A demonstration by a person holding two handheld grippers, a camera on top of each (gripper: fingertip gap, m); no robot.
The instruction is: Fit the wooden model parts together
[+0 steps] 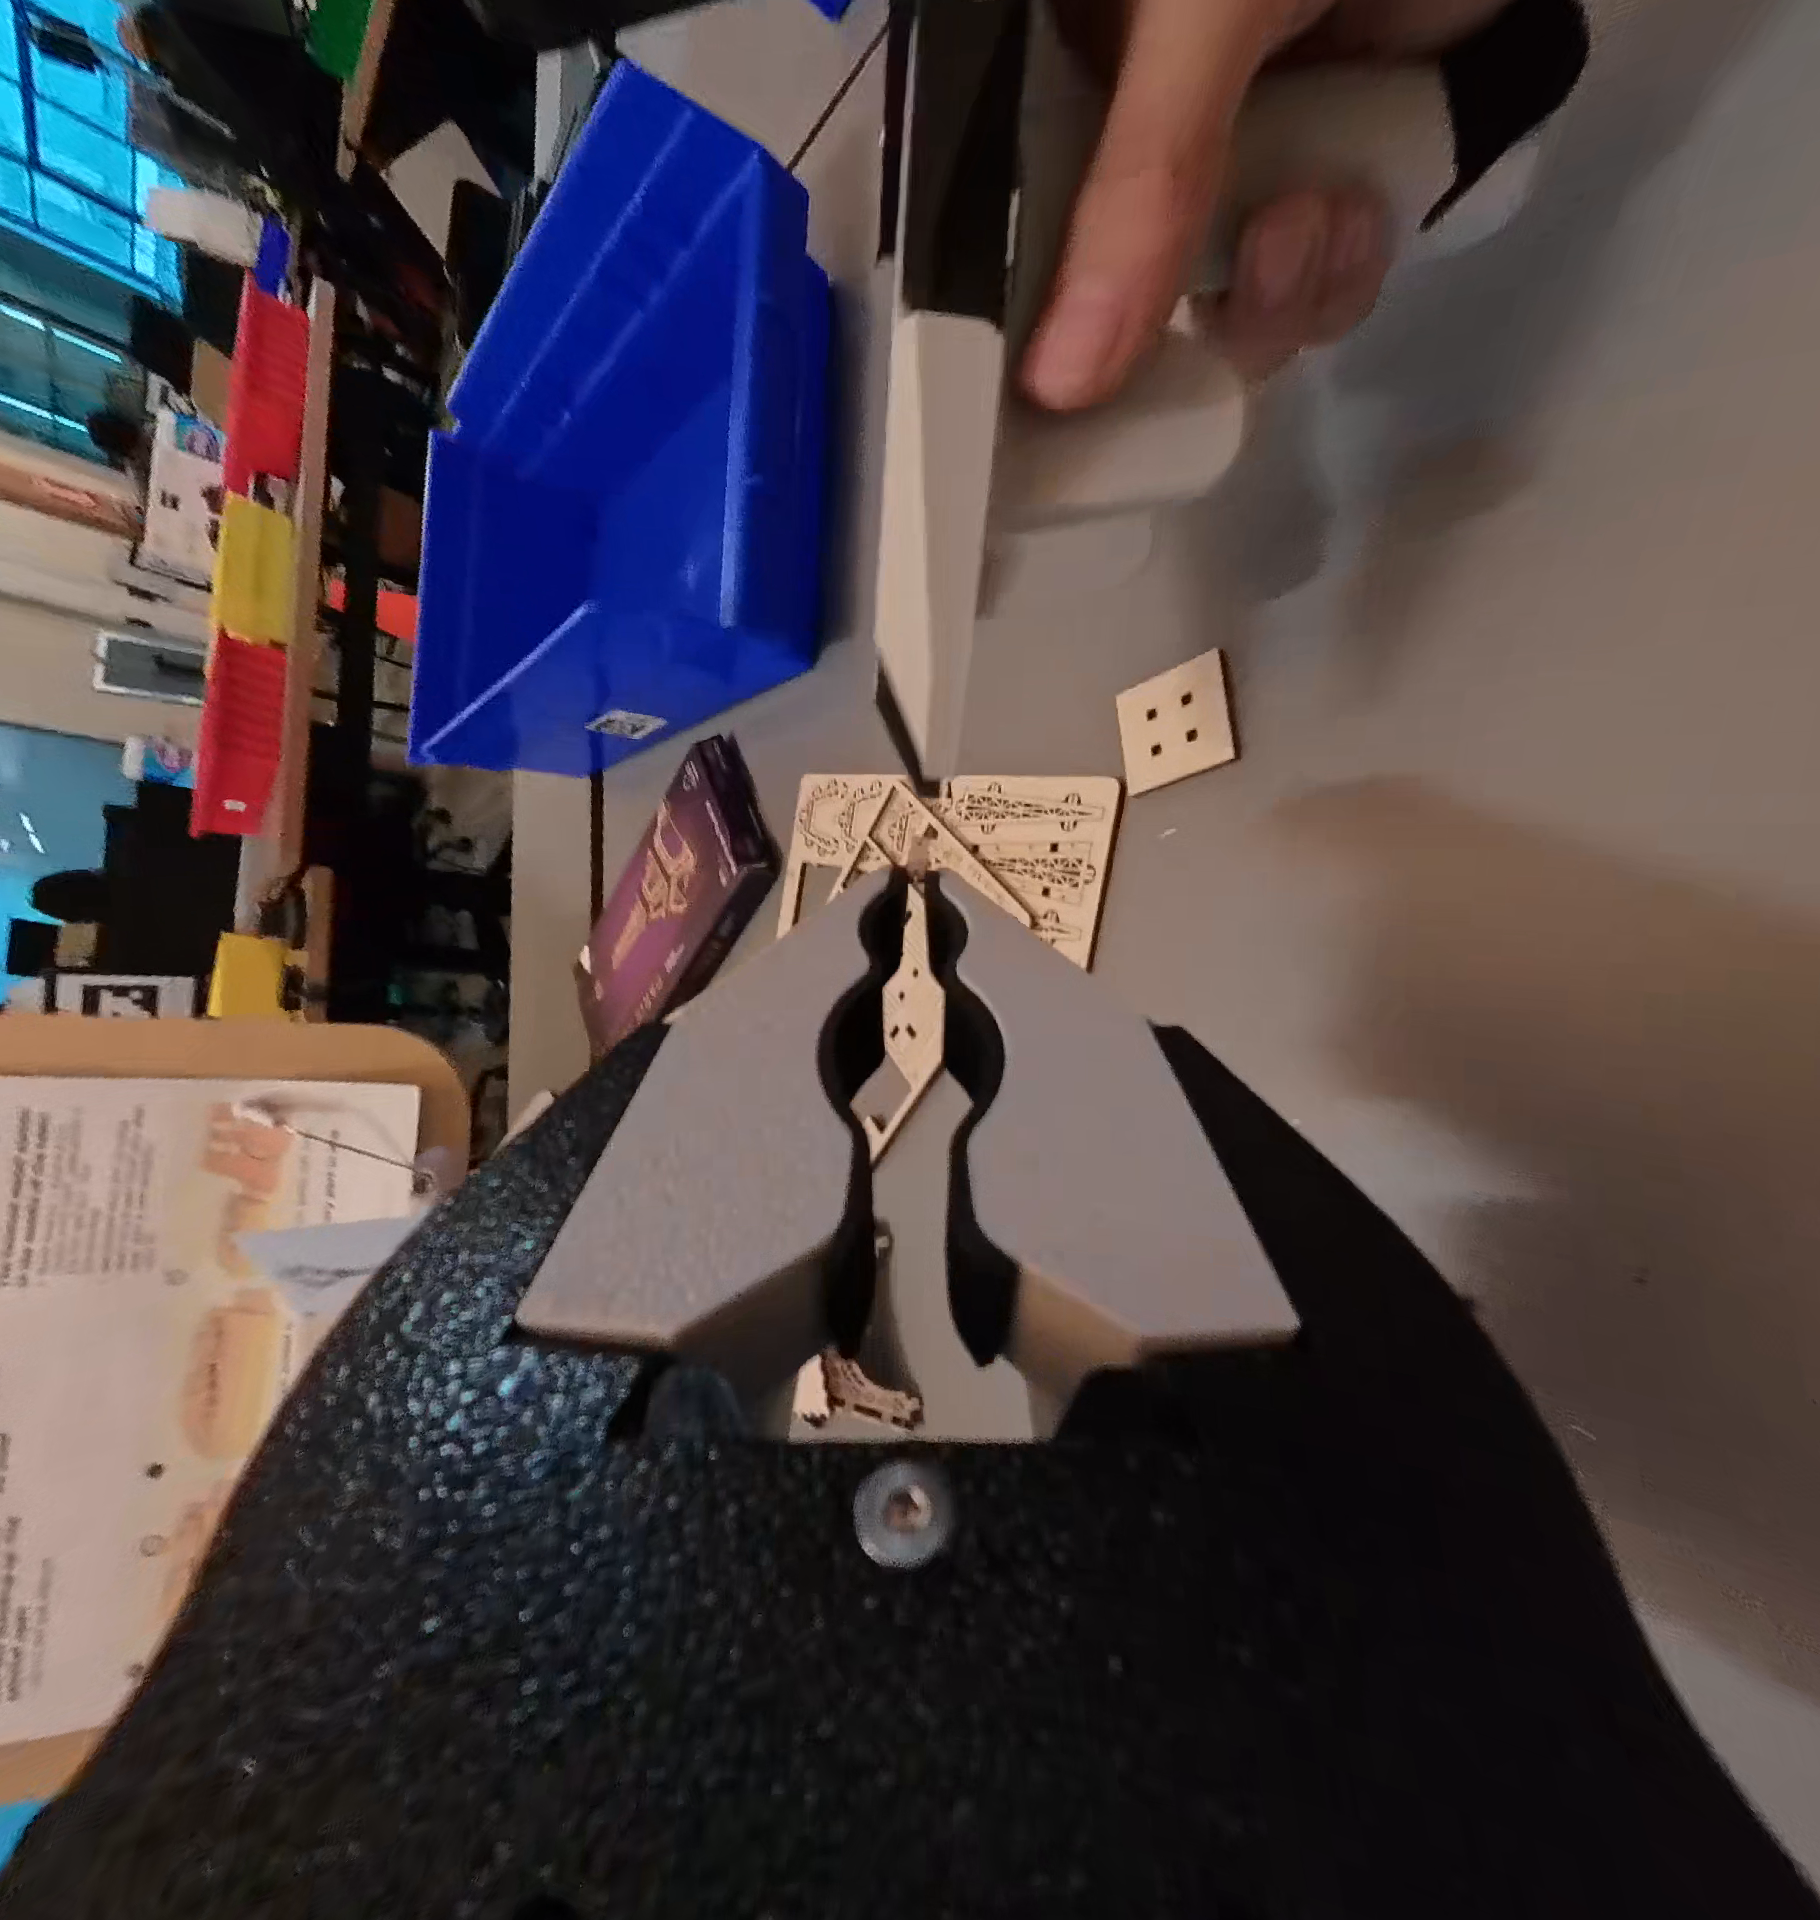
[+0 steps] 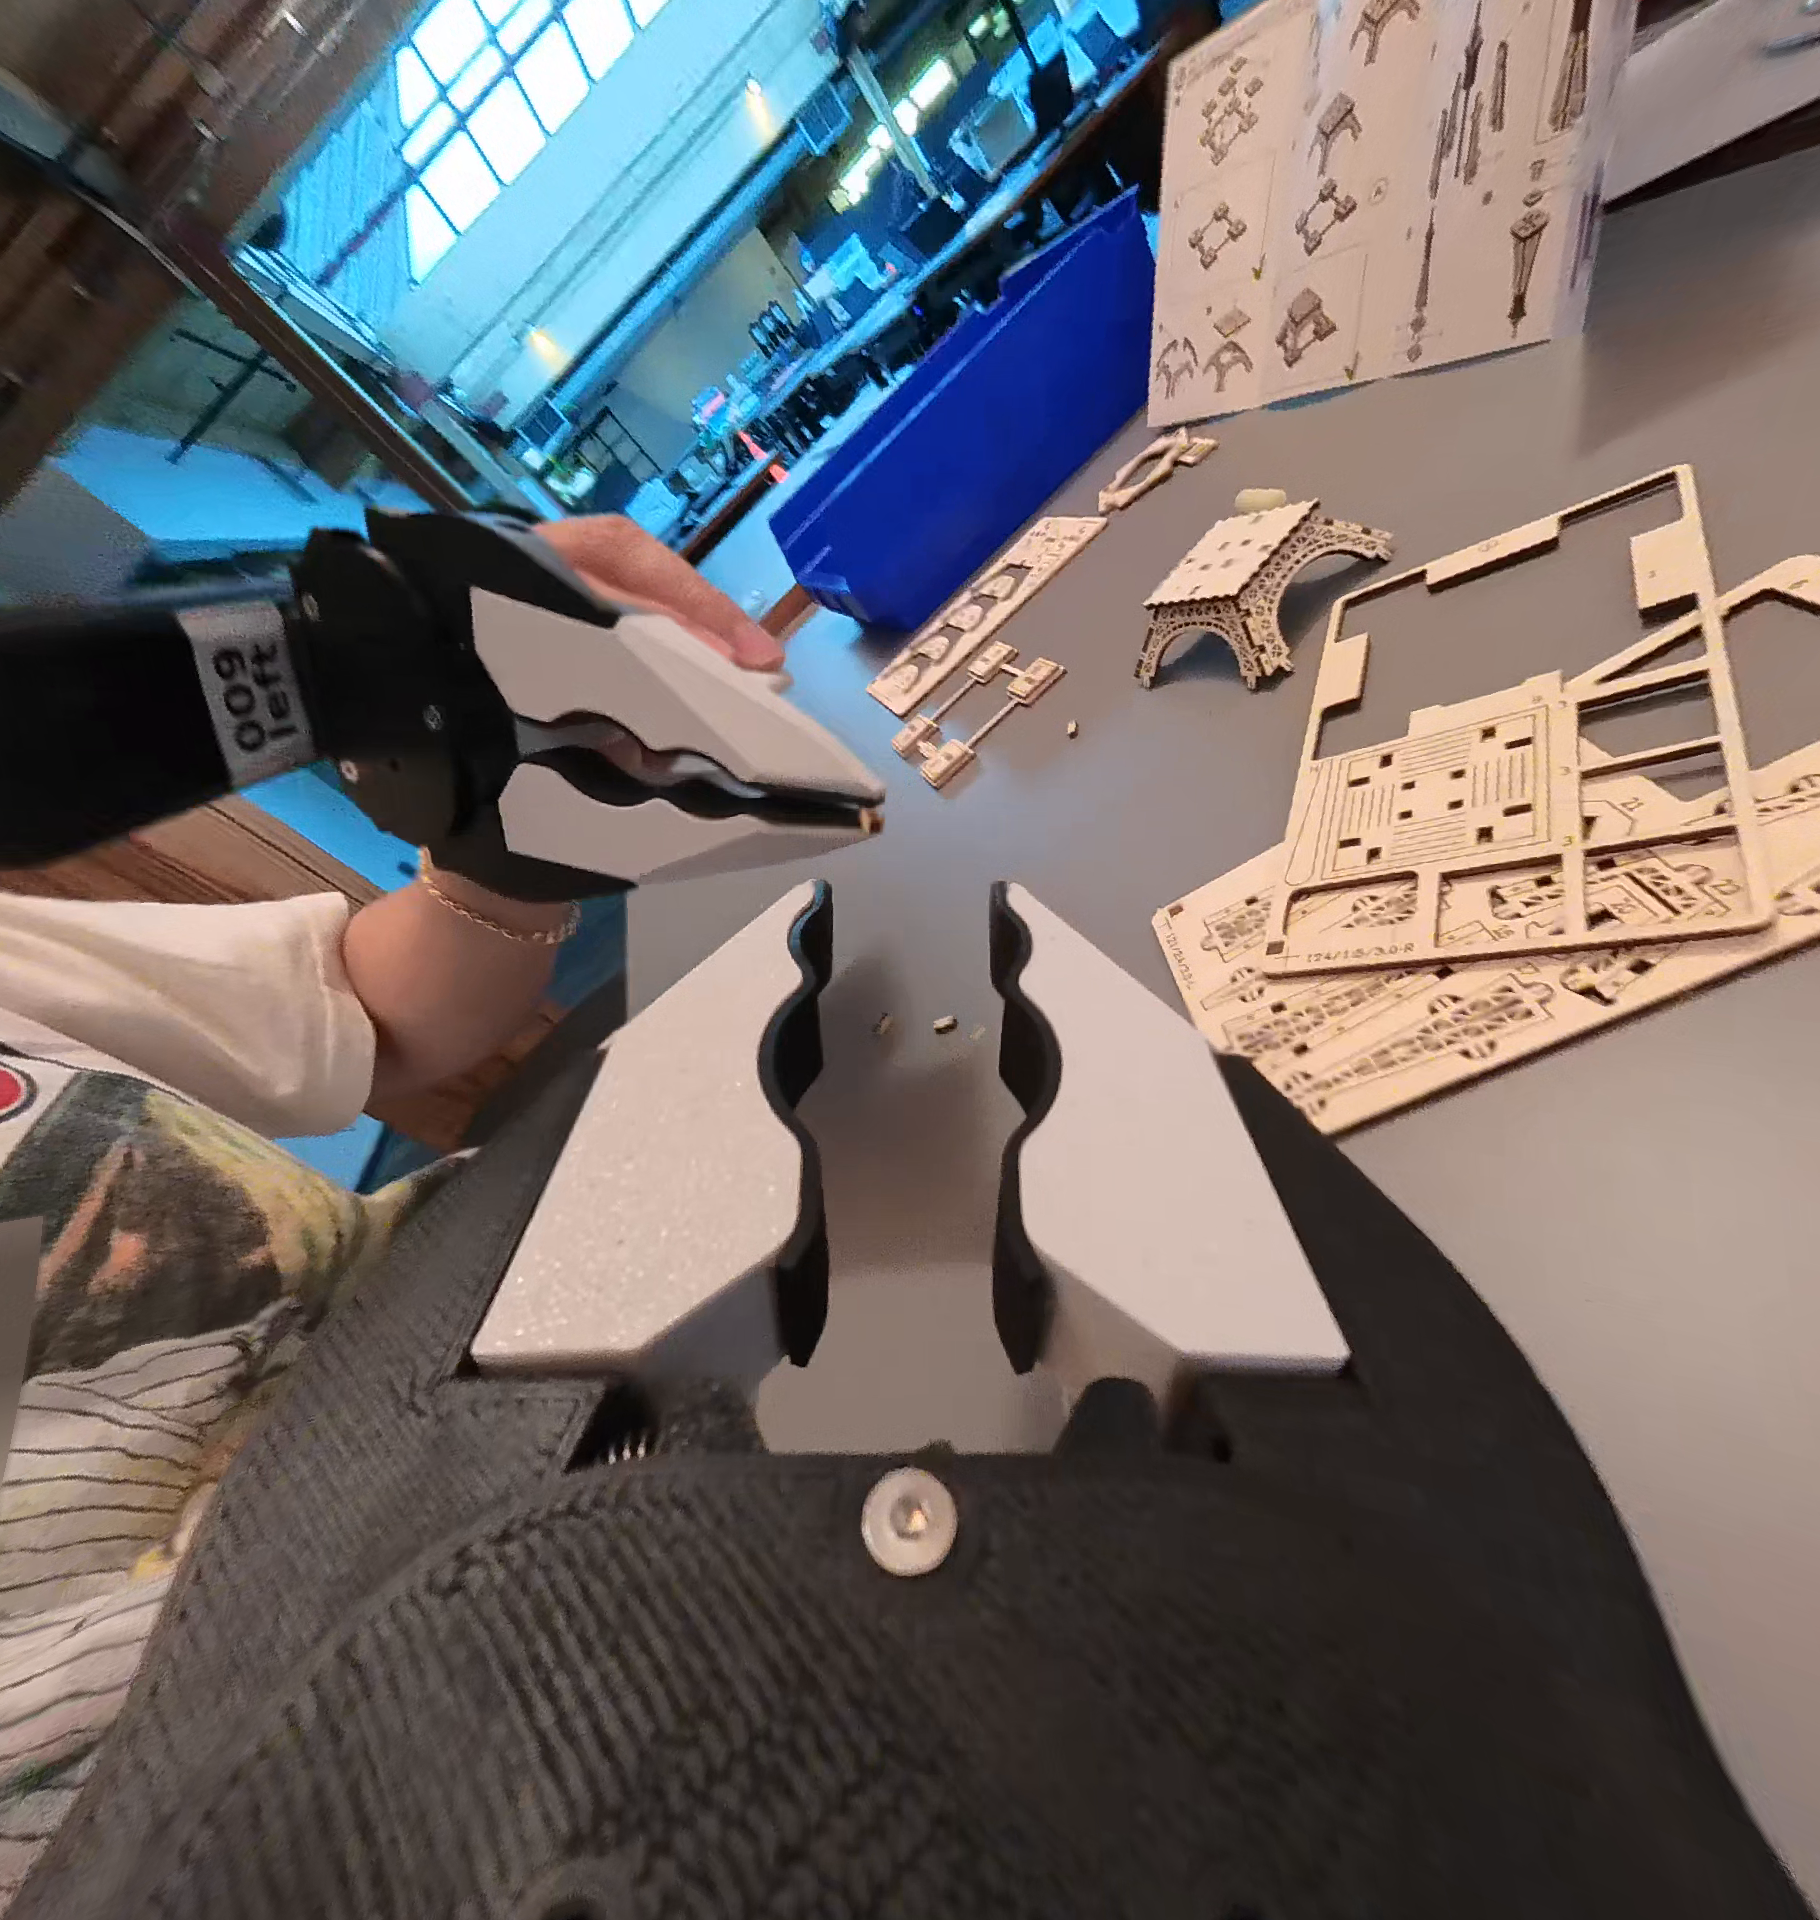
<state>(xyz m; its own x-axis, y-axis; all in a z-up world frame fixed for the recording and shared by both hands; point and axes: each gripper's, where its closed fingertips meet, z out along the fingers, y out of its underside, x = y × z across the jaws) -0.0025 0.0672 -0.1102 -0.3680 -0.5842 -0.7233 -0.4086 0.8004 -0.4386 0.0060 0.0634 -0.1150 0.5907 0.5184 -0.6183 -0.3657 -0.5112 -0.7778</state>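
Your left gripper (image 1: 911, 883) pinches a small flat pale wooden part (image 2: 868, 823) at its fingertips; your right gripper (image 2: 911, 914) hangs wide and empty.
The arched lattice wooden tower base (image 2: 1254, 597) stands on the grey table (image 2: 1508, 1247); punched-out pale plywood sheets (image 2: 1508, 904) lie near it, beside a blue plastic bin (image 2: 968, 436).

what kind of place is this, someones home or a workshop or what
Most likely a shared workshop or lab, not a home. The grey worktable sits in a large hall with tall windows and rows of cluttered benches; a blue storage bin and coloured bins on shelving stand nearby.
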